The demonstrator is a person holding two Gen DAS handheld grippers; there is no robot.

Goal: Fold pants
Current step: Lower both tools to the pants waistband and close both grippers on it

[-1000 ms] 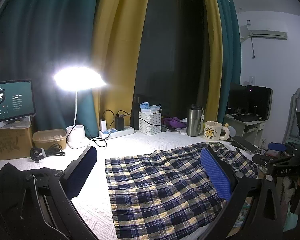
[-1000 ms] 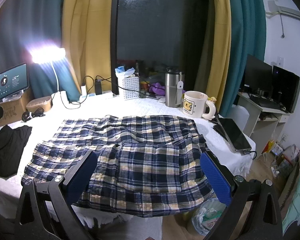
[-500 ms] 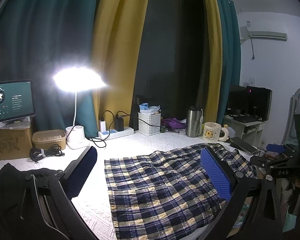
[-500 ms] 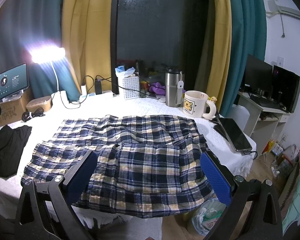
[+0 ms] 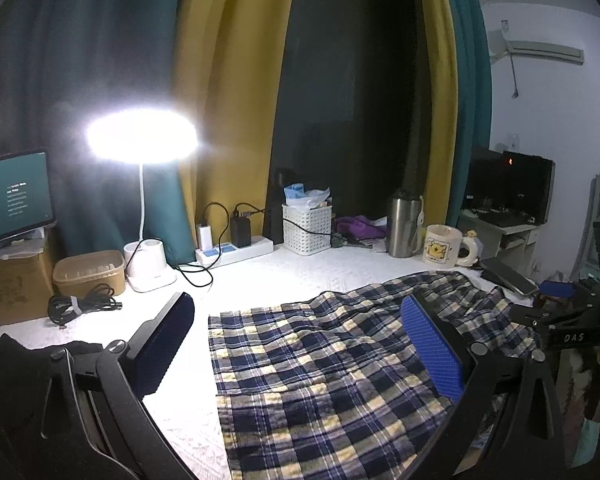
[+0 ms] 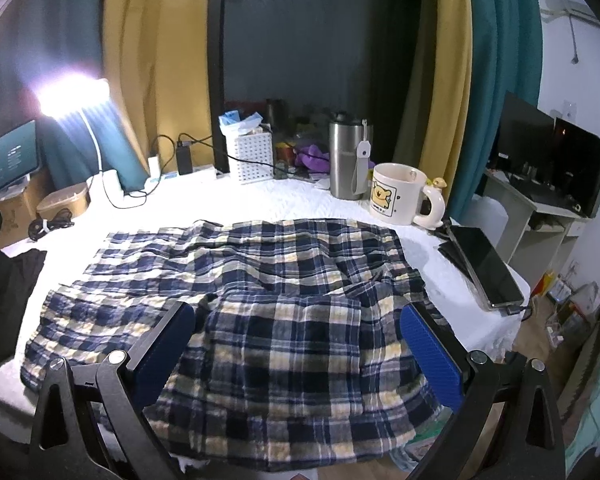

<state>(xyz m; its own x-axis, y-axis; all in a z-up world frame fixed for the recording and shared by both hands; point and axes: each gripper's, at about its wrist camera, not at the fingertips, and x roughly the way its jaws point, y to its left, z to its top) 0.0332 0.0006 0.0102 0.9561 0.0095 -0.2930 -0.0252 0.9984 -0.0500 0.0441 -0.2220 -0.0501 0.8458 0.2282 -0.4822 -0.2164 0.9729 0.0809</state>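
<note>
**Desk:** Pants point(image 6: 284, 320) first: where do they lie?

**Photographer:** Plaid, navy and cream, spread across the white-covered table point(image 6: 300, 204), rumpled through the middle. One edge hangs over the table's near side in the right wrist view. In the left wrist view the same pants point(image 5: 324, 364) fill the lower centre, their straight edge towards the lamp side.

**Desk:** And the grippers?

**Photographer:** Left gripper point(image 5: 296, 344) stands with its jaws spread wide, nothing between the blue pads; one finger over bare table, the other over the plaid. Right gripper point(image 6: 296, 344) is equally wide and empty, both fingers above the cloth near the table's front edge. Whether either pad touches the fabric, I cannot tell.

**Desk:** Surroundings?

**Photographer:** Lit desk lamp point(image 5: 142, 140) at the back left, flaring hard. Beside its base, a tan lidded box point(image 5: 88, 270) and a coiled black cable point(image 5: 82, 306). A power strip point(image 5: 234, 250) with chargers, a white basket point(image 5: 307, 228), a steel tumbler point(image 6: 346, 164) and a cartoon mug point(image 6: 396, 192) run along the rear. A dark phone point(image 6: 484, 268) lies on the table's right edge, just beside the pants. Black cloth point(image 6: 8, 300) sits at the left end. A tablet screen point(image 5: 14, 196) glows on a cardboard box; teal and yellow curtains point(image 5: 228, 92) frame a dark window
</note>
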